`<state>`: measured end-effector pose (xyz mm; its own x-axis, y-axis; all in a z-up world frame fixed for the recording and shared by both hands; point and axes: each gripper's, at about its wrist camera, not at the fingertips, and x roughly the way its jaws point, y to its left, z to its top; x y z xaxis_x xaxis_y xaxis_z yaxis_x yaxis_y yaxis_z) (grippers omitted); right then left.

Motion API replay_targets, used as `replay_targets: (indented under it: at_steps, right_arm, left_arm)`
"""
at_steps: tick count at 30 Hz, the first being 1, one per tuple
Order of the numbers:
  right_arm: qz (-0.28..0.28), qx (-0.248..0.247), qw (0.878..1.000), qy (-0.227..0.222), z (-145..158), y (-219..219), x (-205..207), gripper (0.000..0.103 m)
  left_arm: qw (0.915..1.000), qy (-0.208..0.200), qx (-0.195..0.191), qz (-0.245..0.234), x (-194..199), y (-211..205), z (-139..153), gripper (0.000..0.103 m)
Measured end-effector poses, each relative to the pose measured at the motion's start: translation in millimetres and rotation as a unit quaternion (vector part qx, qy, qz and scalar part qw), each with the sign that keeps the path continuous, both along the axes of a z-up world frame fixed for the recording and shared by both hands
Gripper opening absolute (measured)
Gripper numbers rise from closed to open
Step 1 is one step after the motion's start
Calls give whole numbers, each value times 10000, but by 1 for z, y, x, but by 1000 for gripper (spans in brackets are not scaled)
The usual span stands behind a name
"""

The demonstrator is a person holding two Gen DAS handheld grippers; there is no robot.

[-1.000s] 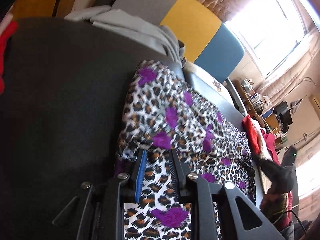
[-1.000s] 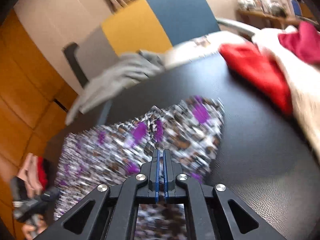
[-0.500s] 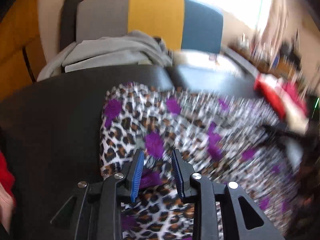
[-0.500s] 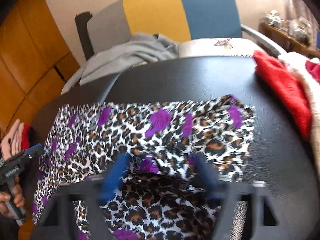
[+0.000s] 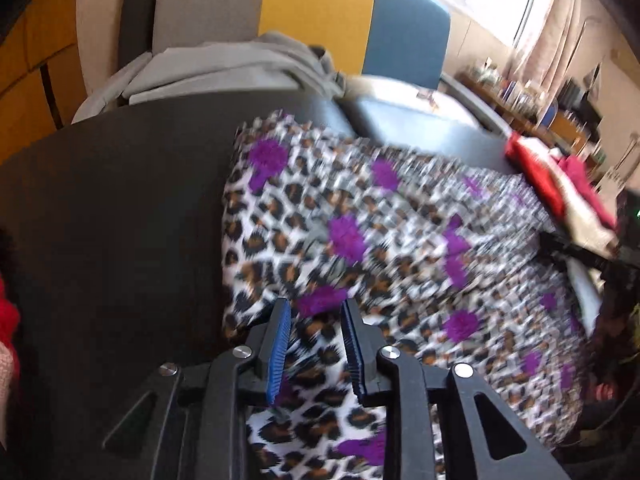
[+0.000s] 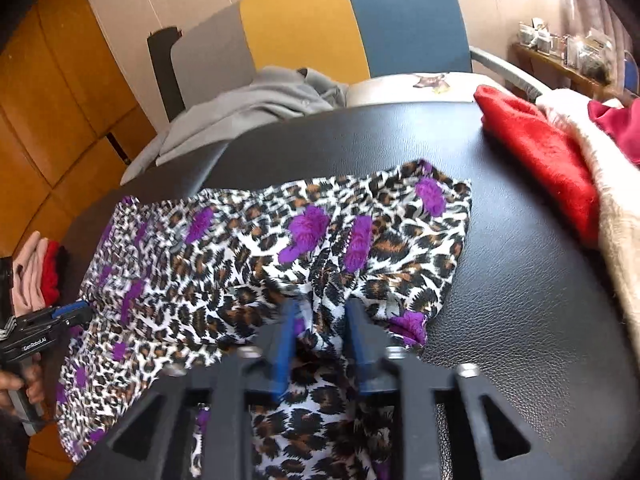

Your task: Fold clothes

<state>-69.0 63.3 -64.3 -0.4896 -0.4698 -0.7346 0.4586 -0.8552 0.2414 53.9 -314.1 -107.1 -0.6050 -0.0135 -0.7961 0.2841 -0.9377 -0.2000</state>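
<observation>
The left gripper hovers low over the near edge of the leopard-print garment, its blue-padded jaws parted with cloth showing between them, nothing clamped. The right gripper likewise stands with jaws apart above a bunched ridge of the same garment; its fingers are blurred, so whether the pads brush the fabric is hard to say. The garment, spotted with purple flowers, lies spread and rumpled across the black leather-look table. To the right sits a red fleece item against a cream one. Beyond the table, a grey sweatshirt is draped on a grey, yellow and blue chair.
</observation>
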Motion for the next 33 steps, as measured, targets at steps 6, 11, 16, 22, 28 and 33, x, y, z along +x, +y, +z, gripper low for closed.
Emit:
replay_targets:
  at_steps: [6, 11, 16, 22, 28, 33]
  right_arm:
    - [111, 54, 9964, 839, 41, -18, 20, 55]
    - [629, 203, 9958, 631, 32, -63, 7, 60]
    - [427, 577, 9969, 312, -12, -50, -10, 64]
    - [319, 444, 9982, 248, -15, -36, -9, 67]
    - [339, 613, 9969, 351, -13, -41, -7, 70]
    - [381, 441, 9974, 434, 3, -41, -6, 73]
  left_arm:
    - [9978, 495, 249, 361, -18, -9, 20, 28]
    - [9949, 806, 134, 599, -58, -17, 27, 31]
    - [9955, 129, 234, 913, -76, -38, -25, 36]
    - [9900, 619, 577, 1130, -52, -52, -30, 32]
    - [9897, 557, 578, 1184, -71, -50, -10, 35]
    - [9928, 490, 269, 1062, -87, -48, -15, 35]
